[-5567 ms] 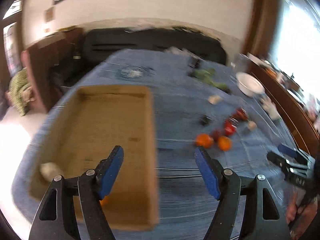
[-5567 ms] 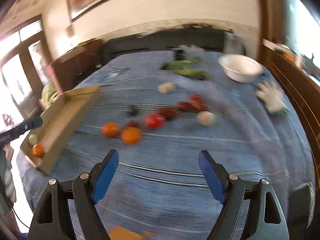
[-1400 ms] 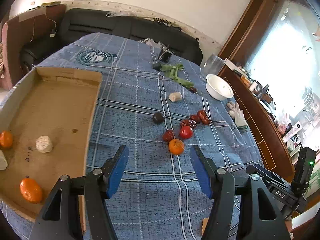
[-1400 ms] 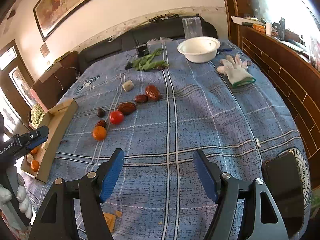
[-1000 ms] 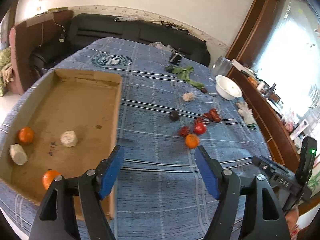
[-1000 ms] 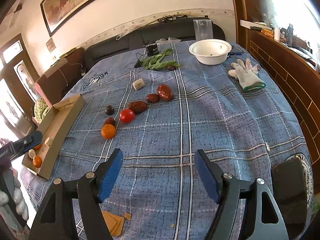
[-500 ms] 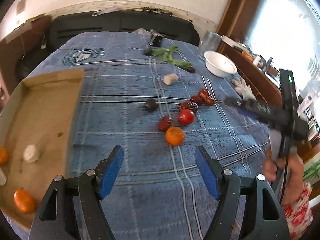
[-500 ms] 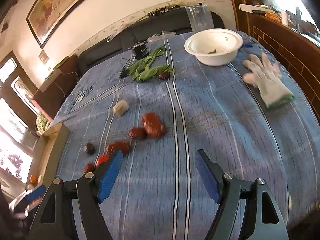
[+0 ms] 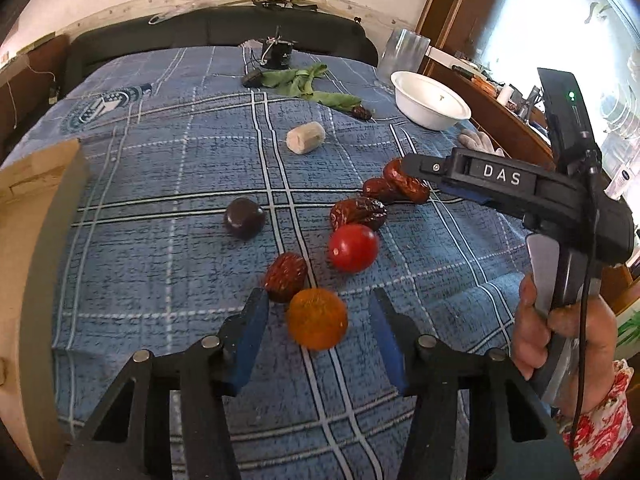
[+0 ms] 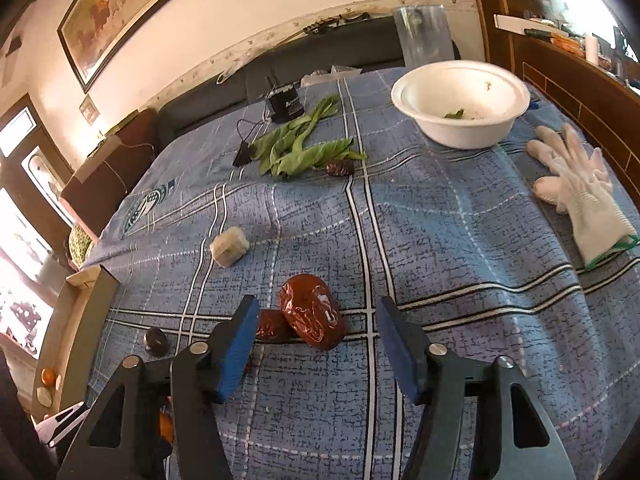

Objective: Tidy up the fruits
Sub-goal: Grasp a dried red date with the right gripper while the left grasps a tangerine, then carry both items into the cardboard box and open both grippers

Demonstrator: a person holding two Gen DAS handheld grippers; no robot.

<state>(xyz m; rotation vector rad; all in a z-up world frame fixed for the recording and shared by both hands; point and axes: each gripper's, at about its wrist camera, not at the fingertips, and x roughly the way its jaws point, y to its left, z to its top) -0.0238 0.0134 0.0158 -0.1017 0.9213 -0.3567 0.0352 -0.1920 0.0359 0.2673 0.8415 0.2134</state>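
Observation:
My left gripper (image 9: 318, 330) is open, with an orange fruit (image 9: 317, 318) between its blue pads on the blue checked cloth. A red date (image 9: 285, 271), a red tomato (image 9: 353, 247), more dates (image 9: 359, 213) and a dark round fruit (image 9: 244, 218) lie just beyond. My right gripper (image 10: 314, 330) is open around a large red date (image 10: 311, 315), with a smaller date (image 10: 272, 326) at its left pad. The right gripper also shows in the left wrist view (image 9: 424, 168) over the far dates (image 9: 406, 186). The cardboard box (image 9: 24, 208) stands at the left.
A pale cut piece (image 9: 305, 137) lies farther back. Green leaves (image 10: 300, 148) with a date (image 10: 340, 168), a black device (image 10: 285, 105), a white bowl (image 10: 460, 100), a clear jar (image 10: 424, 38) and a white glove (image 10: 580, 196) sit toward the back and right. The box (image 10: 76, 316) holds an orange.
Both grippers have moved forward and down to the fruit. The left now brackets the orange and the right brackets the large date. Both stay open.

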